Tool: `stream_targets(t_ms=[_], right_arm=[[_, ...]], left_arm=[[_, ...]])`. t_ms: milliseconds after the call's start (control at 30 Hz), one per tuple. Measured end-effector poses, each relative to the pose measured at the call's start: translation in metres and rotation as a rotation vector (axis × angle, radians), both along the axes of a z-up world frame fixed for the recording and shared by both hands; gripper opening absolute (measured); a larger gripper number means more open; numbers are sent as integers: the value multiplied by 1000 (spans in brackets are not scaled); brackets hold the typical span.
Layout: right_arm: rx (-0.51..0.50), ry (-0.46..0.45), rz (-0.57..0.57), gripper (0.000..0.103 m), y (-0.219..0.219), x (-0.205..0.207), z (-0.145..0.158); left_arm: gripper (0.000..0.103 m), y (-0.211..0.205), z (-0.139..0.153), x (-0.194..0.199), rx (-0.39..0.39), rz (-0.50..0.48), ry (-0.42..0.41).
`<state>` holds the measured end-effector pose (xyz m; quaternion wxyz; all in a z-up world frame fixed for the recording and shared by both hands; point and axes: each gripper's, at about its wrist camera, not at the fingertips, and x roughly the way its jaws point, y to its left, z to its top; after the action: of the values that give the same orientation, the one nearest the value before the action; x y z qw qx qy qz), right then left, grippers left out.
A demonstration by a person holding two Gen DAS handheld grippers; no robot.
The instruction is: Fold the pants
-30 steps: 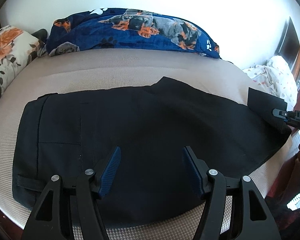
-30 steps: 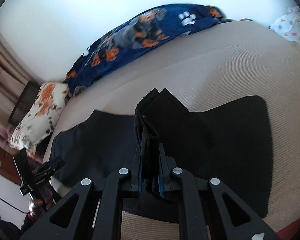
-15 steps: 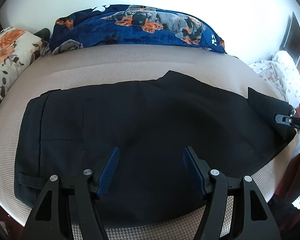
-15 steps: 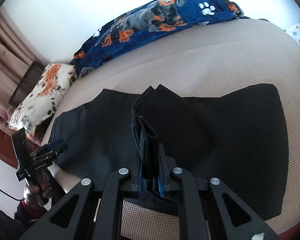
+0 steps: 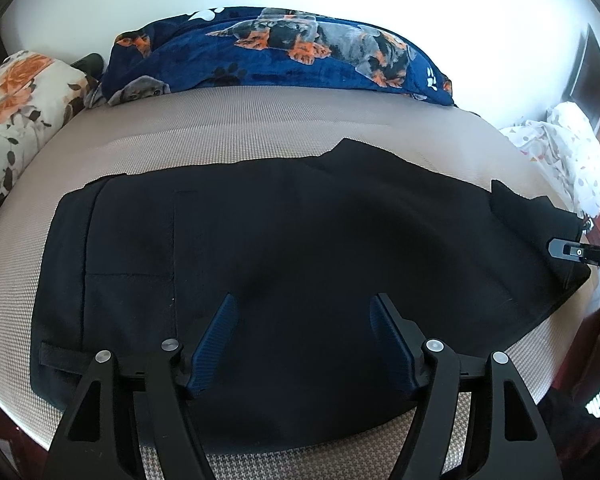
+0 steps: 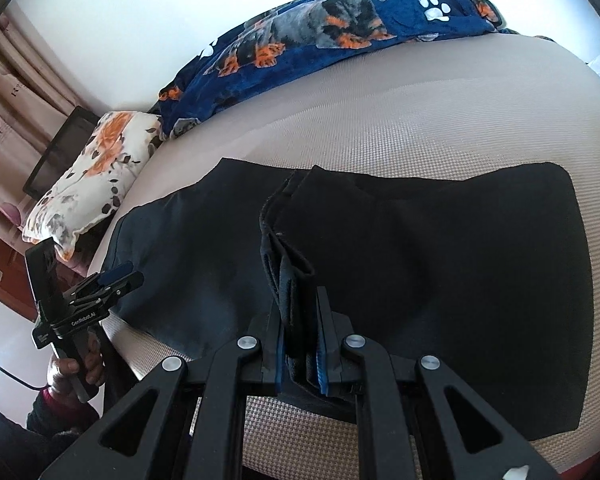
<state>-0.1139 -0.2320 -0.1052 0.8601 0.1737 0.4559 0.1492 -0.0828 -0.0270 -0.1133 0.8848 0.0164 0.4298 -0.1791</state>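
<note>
Black pants (image 5: pixel 300 220) lie spread flat across the bed, waistband at the left in the left wrist view. My left gripper (image 5: pixel 300 304) hovers over their near edge; its jaws are opening and the blue pads (image 5: pixel 216 332) press on nothing. The same gripper (image 6: pixel 112 276) shows at the bed's left edge in the right wrist view. My right gripper (image 6: pixel 298 312) is shut on a folded bundle of the pants' leg end (image 6: pixel 288 240), raised above the pants (image 6: pixel 440 260). In the left wrist view it (image 5: pixel 564 248) shows at the far right with that cloth in it.
The bed (image 5: pixel 240 128) has a beige houndstooth cover. A blue dog-print blanket (image 5: pixel 280 52) lies along the wall and a floral pillow (image 5: pixel 16 96) at the left end. White patterned bedding (image 5: pixel 568 148) sits at the right. A person's hand (image 6: pixel 72 372) grips the left handle.
My right gripper has shifted a little sideways and lower with the leg end in it. The left gripper's jaws have spread slightly; that hand stayed in place.
</note>
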Motion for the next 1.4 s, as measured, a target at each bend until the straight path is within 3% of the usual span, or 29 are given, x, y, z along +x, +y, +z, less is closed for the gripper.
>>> stream_targets(t_ms=[900,1100,1267,1400], right_arm=[[-64,19,73,15,28,2,-20],[-38,36,85,24,32,4,-24],[0,42,122,41,37,2,-22],[108,49,165,56,34,-2,-16]], left_arm=[[71,-1,-5,-2,8,-5,13],[71,-1,-5,-2,10,-6,12],[71,-1,-5,-2,10,-5,13],[71,-1,-5,-3,14,-8,12]])
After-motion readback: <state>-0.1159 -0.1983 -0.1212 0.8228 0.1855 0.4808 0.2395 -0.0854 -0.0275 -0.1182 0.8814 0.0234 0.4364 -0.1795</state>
